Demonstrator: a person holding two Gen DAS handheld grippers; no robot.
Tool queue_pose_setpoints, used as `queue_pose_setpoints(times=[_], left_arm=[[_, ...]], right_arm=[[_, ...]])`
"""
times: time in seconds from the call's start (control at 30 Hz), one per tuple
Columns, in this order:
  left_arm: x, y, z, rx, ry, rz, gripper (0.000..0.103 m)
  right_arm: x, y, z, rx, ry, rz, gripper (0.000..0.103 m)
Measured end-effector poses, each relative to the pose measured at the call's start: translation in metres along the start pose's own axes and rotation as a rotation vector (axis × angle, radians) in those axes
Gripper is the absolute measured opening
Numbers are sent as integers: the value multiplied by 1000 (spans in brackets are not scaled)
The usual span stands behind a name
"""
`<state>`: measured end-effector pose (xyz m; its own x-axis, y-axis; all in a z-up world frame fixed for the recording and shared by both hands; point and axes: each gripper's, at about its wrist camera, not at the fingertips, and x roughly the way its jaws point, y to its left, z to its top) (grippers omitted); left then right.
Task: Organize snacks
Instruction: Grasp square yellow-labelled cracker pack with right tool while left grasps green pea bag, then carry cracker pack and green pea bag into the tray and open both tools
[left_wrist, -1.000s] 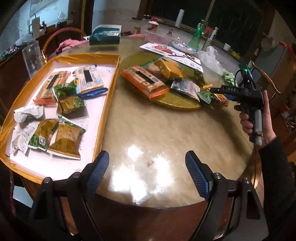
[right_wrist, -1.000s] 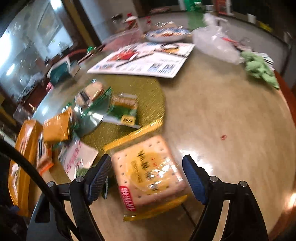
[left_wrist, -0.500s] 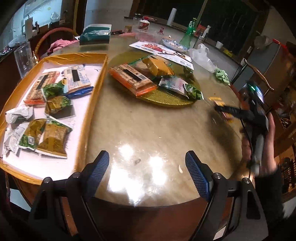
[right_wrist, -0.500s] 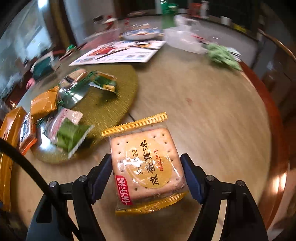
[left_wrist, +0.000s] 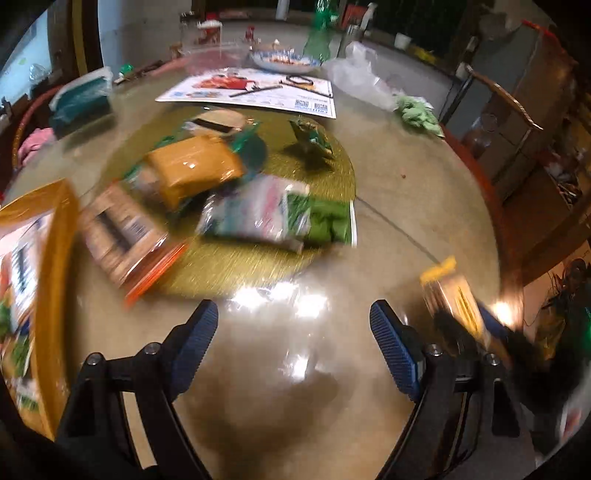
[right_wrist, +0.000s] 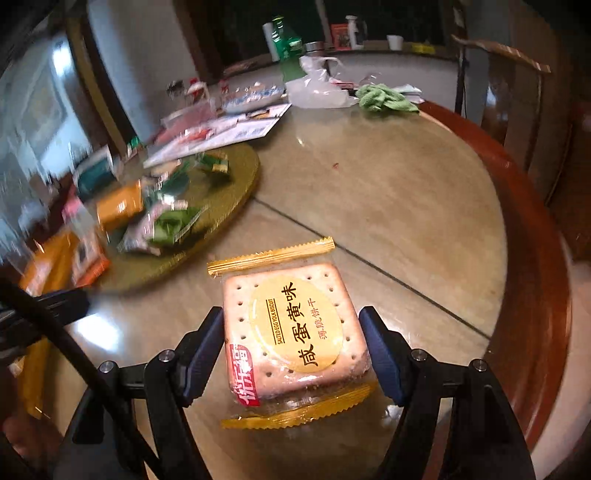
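My right gripper (right_wrist: 291, 347) is shut on a square salted egg yolk biscuit packet (right_wrist: 291, 325) with yellow crimped ends, its pads pressing both sides. The left wrist view shows the same packet (left_wrist: 454, 299), blurred, at the right. My left gripper (left_wrist: 293, 343) is open and empty over the glossy table. Beyond it, on the round golden mat (left_wrist: 332, 173), lie an orange packet (left_wrist: 192, 166), a white and green packet (left_wrist: 273, 214), a brown packet with orange edges (left_wrist: 122, 236) and a small green packet (left_wrist: 312, 136). The orange tray (left_wrist: 55, 258) with sorted snacks is at the left edge.
At the back of the table are a printed leaflet (left_wrist: 251, 88), a patterned bowl (left_wrist: 284, 61), a clear plastic bag (left_wrist: 354, 77), a green cloth (left_wrist: 417, 114) and a teal tissue pack (left_wrist: 81, 99). The table's red-brown rim (right_wrist: 517, 221) curves on the right, with a chair (left_wrist: 498, 110) beyond.
My right gripper closed on the biscuit packet and carried it away from the mat. The left view swung right: the tray slid to the left edge and the mat's snacks came nearer.
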<state>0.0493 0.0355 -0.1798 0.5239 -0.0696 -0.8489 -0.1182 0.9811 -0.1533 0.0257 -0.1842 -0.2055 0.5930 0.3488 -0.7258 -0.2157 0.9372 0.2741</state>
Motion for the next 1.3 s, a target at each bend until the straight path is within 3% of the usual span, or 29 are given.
queue_pose_setpoints(times=[0.17,0.23,0.27,0.3,0.33,0.37,0.43,0.53,0.67,0.8,0.93,1.13,1.3], left_arm=[[33,-23,41,6,-8,40,84],[51,-27,49,5,13,89,84],[60,-26,49,-7,28,104,75],[62,-26,48,-2,21,123,74],[61,-29,47,18,-10,149,63],[58,-31,44,35,-32,159,59],[52,-26,39,7,-64,136,52],[46,-24,27,8,-65,121,43],[25,-12,-3,-7,-49,78,41],[-17,13,-66,-95,-40,4,41],[-50,38,-123,-161,-36,-16,41],[-87,56,-148,-197,-116,-76,40],[-111,67,-156,-198,-158,-118,40]], right_arm=[[-1,1,-2,12,-12,-19,72],[-2,-2,-2,22,-16,4,72],[-3,-2,-3,22,-17,12,72],[-3,-2,-4,19,-17,23,72],[-3,-2,-4,18,-17,34,72],[-4,-2,-5,18,-17,39,72],[-4,-1,-5,14,-18,40,72],[-3,1,-7,4,-13,43,72],[-4,0,-8,0,-13,45,72],[-5,3,-9,-19,-6,69,72],[-6,9,-10,-58,-6,110,72],[-16,11,-12,-81,-44,206,71],[-24,17,-15,-82,-78,176,71]])
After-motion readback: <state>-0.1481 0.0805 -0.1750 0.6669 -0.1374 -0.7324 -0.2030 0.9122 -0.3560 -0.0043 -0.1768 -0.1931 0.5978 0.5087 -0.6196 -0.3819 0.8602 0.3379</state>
